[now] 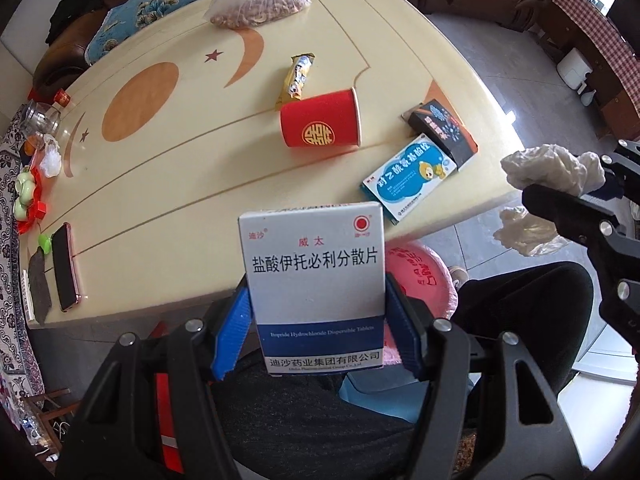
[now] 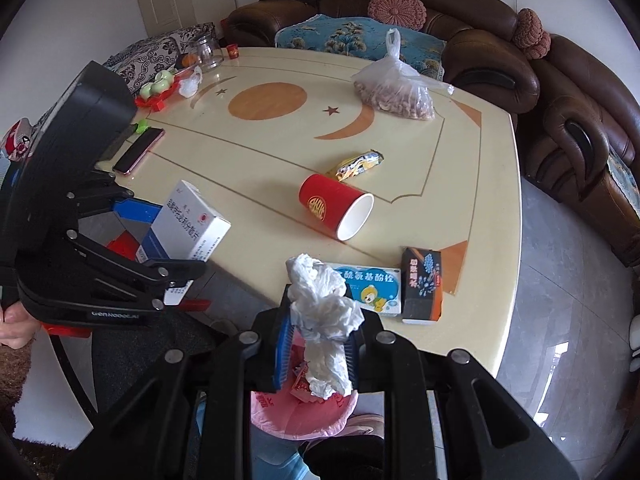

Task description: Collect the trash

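The white medicine box sits clamped in the left hand-held gripper, and the crumpled tissue is pinched tight in the right hand-held gripper; both hang off the bench's near edge, above the pink-lined bin. This looks like the drop-off step: next, open each over the bin. The red cup, snack wrapper and two boxes remain on the bench.

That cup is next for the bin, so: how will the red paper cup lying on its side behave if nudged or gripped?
The red paper cup lies on its side on the smooth cream table, so it would probably roll in a curve. It looks empty and light, likely skidding easily. Thin paper walls may crush under firm tongs.
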Available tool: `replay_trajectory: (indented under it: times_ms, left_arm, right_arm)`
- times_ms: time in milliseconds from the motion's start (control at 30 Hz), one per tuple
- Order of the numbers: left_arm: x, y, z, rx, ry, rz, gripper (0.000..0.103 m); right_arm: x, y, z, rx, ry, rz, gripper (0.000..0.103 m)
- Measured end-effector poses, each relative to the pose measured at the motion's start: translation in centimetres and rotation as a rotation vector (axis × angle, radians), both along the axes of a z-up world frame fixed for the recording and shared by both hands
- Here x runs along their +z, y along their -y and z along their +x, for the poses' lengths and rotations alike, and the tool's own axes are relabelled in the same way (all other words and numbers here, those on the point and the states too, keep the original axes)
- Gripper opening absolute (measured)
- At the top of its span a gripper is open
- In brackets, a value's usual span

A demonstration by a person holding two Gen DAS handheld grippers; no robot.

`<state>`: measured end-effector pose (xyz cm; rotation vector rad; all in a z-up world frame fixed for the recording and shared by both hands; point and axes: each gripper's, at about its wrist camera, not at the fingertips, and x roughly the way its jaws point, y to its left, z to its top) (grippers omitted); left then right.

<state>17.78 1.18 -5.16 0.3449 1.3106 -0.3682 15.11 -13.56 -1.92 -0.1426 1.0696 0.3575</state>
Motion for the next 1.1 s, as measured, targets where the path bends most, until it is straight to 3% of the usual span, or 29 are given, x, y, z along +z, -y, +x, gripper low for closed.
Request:
replay_trajectory:
  times_ms: [600,1100]
  left_arm:
    - [-7.5,1.4,-5.5,-0.085,-0.049,-0.016,0.062]
    - [-17.5,3.1,-10.4,-0.139,-0.141,0.022,0.062]
  right_arm:
    - [-8.0,-1.2,-5.8,0.026,-0.090,0.023,0.022]
    - [-17.2,-0.4,-8.1,-0.057,-0.195,0.038,0.022]
